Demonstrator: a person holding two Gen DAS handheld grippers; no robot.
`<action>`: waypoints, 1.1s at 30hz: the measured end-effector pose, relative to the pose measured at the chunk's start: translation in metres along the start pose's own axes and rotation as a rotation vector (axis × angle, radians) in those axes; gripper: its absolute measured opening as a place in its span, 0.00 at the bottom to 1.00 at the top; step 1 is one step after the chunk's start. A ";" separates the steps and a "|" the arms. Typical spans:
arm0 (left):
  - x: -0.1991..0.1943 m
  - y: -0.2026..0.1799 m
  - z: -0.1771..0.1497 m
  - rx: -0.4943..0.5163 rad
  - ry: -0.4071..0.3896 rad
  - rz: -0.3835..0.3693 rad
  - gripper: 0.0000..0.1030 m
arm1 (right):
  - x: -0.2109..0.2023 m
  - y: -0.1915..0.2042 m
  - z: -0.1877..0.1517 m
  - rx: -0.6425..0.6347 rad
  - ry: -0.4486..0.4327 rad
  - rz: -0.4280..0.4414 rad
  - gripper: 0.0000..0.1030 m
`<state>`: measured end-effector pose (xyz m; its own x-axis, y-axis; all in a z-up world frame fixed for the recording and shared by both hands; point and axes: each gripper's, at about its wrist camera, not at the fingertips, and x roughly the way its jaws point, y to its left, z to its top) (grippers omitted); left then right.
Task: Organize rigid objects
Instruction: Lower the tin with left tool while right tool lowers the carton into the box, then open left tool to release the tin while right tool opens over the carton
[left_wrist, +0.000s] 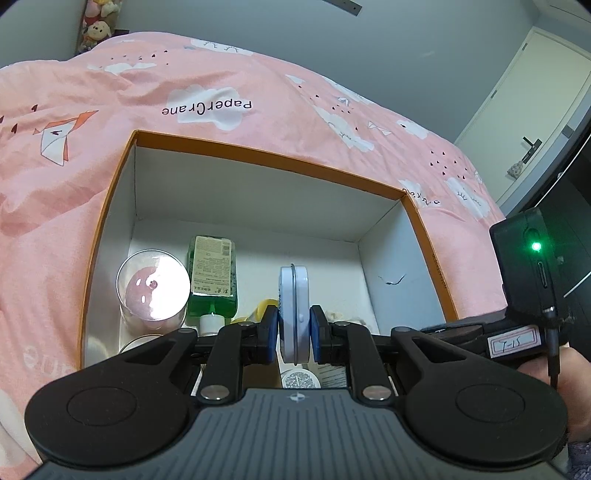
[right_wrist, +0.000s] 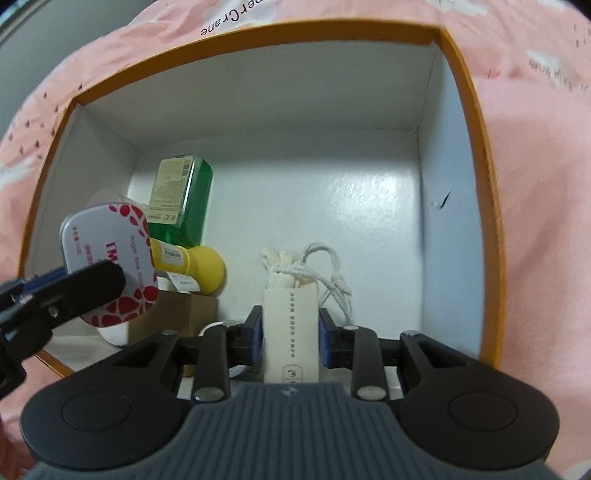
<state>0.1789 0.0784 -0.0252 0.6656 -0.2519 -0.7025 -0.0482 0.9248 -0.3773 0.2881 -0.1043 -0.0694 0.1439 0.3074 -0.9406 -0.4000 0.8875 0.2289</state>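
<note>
Left gripper (left_wrist: 294, 325) clamped on white tin (left_wrist: 293, 314) above orange-rimmed box (left_wrist: 258, 151); right gripper (right_wrist: 291, 334) loosened around cream pouch (right_wrist: 291, 332), pads apart.

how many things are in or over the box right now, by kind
bottles: 2, green bottle and yellow bottle
tins: 1, tin held in the left gripper
glasses: 1, glass
pouches: 1, pouch between the fingers of the right gripper
small boxes: 1, brown box
total: 6, in the orange box
</note>
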 end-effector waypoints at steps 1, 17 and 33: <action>0.000 0.000 0.000 0.000 -0.001 -0.001 0.19 | -0.002 0.002 0.000 -0.021 -0.008 -0.023 0.32; -0.006 -0.010 0.004 0.015 -0.012 -0.026 0.19 | -0.034 0.016 -0.003 -0.247 -0.140 -0.198 0.23; 0.064 -0.050 0.021 0.078 0.122 -0.057 0.19 | -0.081 -0.010 -0.013 -0.229 -0.361 -0.252 0.24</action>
<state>0.2397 0.0223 -0.0386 0.5701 -0.3329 -0.7512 0.0482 0.9262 -0.3739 0.2683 -0.1422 0.0009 0.5497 0.2284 -0.8035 -0.4951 0.8638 -0.0931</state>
